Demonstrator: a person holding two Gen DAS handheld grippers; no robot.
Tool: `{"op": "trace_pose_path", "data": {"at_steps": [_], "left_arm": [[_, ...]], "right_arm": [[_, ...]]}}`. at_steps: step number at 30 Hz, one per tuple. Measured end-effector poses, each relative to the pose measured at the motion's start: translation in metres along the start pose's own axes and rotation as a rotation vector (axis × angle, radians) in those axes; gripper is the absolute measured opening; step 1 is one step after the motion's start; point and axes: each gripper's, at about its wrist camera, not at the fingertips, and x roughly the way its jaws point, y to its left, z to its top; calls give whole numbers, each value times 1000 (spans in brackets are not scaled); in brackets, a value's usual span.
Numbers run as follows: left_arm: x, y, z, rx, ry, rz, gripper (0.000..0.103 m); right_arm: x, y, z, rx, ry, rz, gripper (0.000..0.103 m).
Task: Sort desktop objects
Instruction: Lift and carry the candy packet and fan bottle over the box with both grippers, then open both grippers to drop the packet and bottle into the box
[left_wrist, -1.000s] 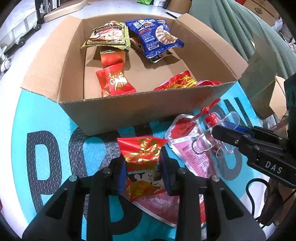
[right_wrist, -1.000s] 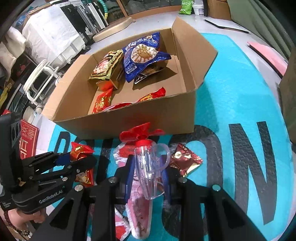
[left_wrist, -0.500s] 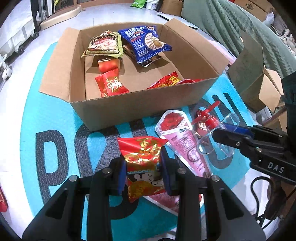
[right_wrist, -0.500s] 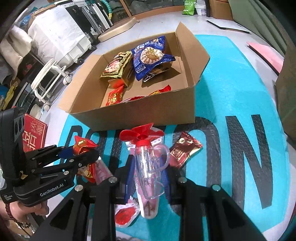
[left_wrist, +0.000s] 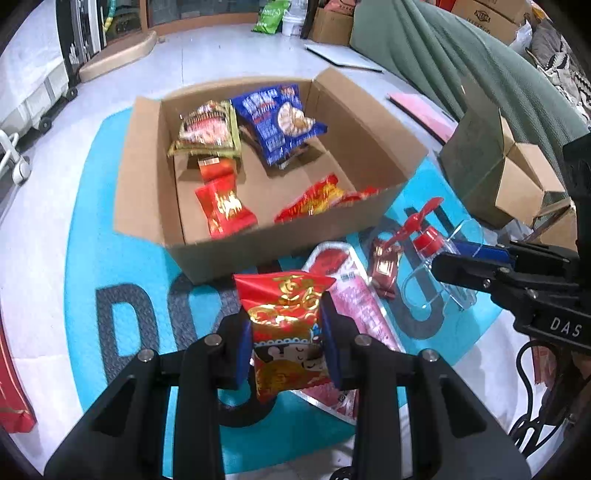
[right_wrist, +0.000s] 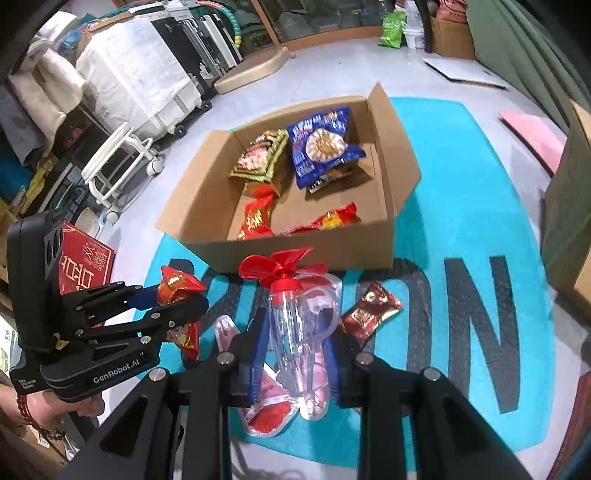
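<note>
My left gripper (left_wrist: 286, 339) is shut on a red-and-gold snack packet (left_wrist: 286, 325), held above the teal mat in front of the open cardboard box (left_wrist: 280, 243). My right gripper (right_wrist: 295, 350) is shut on a clear plastic bottle with a red fan top (right_wrist: 299, 317), also lifted above the mat. The box holds a blue bag (left_wrist: 277, 118), a green-gold bag (left_wrist: 208, 129) and several red packets (left_wrist: 221, 206). A pink pouch (left_wrist: 354, 295) and a dark red sachet (right_wrist: 369, 312) lie on the mat below the grippers. The left gripper shows in the right wrist view (right_wrist: 173, 302).
The teal mat with large dark letters (right_wrist: 461, 206) lies on a pale floor. Another cardboard box (left_wrist: 506, 173) stands to the right. A red box (right_wrist: 86, 264) sits at the left. White carts (right_wrist: 122, 162) and stored goods line the back.
Both grippers have risen and pulled back from the box, carrying the snack packet and the fan bottle; the box looks smaller and farther away.
</note>
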Motion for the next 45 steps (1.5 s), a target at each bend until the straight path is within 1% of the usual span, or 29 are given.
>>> {"op": "trace_pose_path", "data": {"at_steps": [6, 9, 12, 18, 22, 24, 28, 33, 36, 45], "left_arm": [[-14, 7, 21, -11, -39, 9, 30], [-21, 7, 32, 8, -70, 29, 30], [-24, 9, 43, 16, -89, 33, 30], [-18, 18, 66, 14, -104, 45, 30], [-7, 25, 81, 7, -105, 69, 30], [-1, 27, 87, 4, -110, 84, 30], [16, 34, 98, -3, -101, 98, 30], [41, 40, 105, -19, -63, 100, 30], [53, 40, 107, -8, -40, 115, 30], [85, 43, 111, -28, 28, 75, 30]], "right_arm": [[-12, 8, 18, -27, -29, 8, 27], [-16, 11, 27, -35, -43, 17, 27], [-16, 13, 39, -43, -55, 27, 27], [-9, 18, 65, -55, -67, 40, 27], [0, 17, 83, -61, -72, 45, 27], [8, 15, 92, -55, -59, 49, 27], [22, 11, 105, -54, -48, 48, 27], [44, 6, 115, -67, -21, 28, 27], [58, 3, 119, -76, 13, 19, 27], [102, -1, 120, -106, 105, 1, 28]]}}
